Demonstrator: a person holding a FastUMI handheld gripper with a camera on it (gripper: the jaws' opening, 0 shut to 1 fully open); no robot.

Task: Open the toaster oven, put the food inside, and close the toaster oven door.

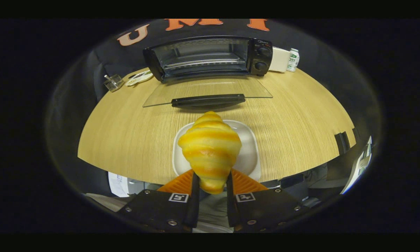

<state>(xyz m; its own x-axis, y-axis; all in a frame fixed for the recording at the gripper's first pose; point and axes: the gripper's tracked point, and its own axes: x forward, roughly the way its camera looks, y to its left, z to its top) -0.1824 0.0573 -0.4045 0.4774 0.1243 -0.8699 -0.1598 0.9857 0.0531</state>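
Note:
A yellow-and-orange striped croissant [210,147] sits pinched between my two fingers, and my gripper [212,176] is shut on its near end. It hangs above a white plate [250,154] on the wooden table [126,133]. Beyond the plate stands the black toaster oven [210,56] with its glass door [206,92] folded down flat toward me, handle at the front. The oven's inside with its wire rack is open to view. Two knobs [262,57] sit on the oven's right side.
A small clear container [113,83] and a white item [139,77] lie left of the oven. A white box [279,59] and a small bottle [293,59] stand to its right. The table's near edge runs just behind the plate.

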